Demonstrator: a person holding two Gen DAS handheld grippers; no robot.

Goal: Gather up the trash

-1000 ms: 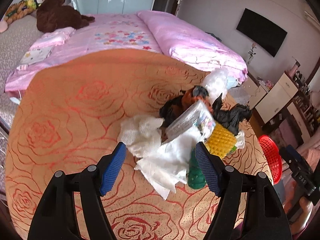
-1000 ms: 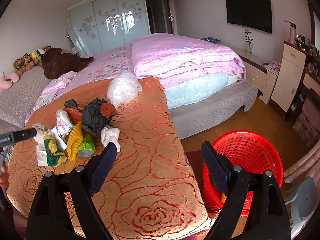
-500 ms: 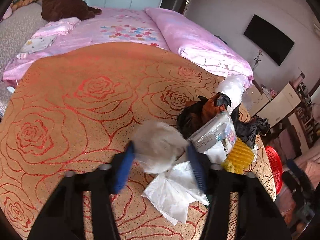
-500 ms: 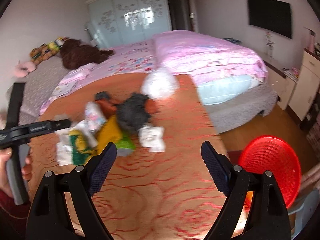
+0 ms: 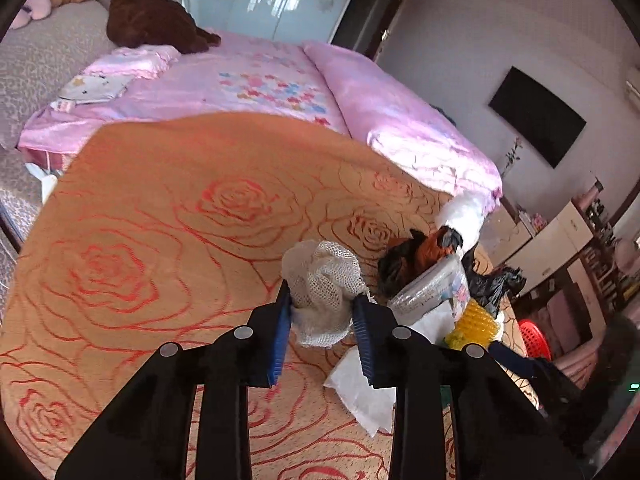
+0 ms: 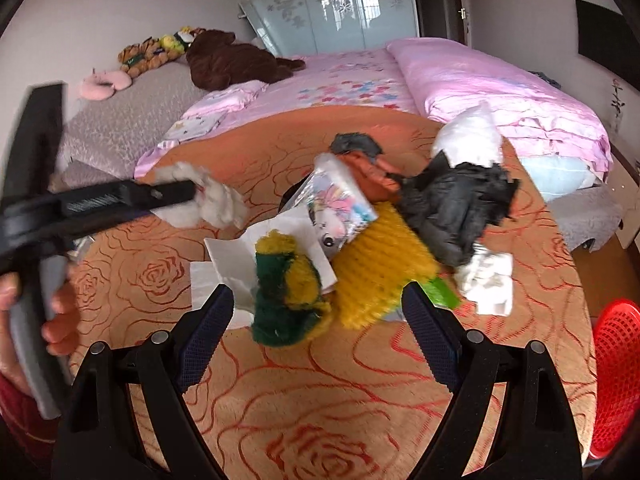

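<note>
In the left wrist view, a wad of white mesh cloth (image 5: 325, 292) is seen pinched between the blue pads of the left hand-held gripper (image 5: 322, 320), whose jaws have just been closing onto it. The wad is held above the orange rose-patterned blanket (image 5: 160, 216) that covers the foot of the bed. Just to its right a heap of trash is seen: a clear printed packet (image 5: 430, 288), a black plastic bag (image 5: 494, 284), a yellow knobbly piece (image 5: 478, 318) and white tissue paper (image 5: 360, 392) lying flat on the blanket. A red basket (image 5: 534, 340) is partly seen beyond the blanket's edge.

In the right wrist view, the right hand-held gripper (image 6: 318, 326) is held spread wide with nothing between its pads, low over the blanket (image 6: 320, 420) and in front of the heap. A green and yellow fuzzy item (image 6: 286, 292) is found nearest to it, with a yellow textured piece (image 6: 376, 268) beside it, the printed packet (image 6: 340, 204) behind, and the black bag (image 6: 452, 204) to the right. The left hand-held gripper (image 6: 196, 194) is seen blurred at the left, clamped on the white wad (image 6: 218, 204). The red basket (image 6: 616, 376) is seen at the right edge
</note>
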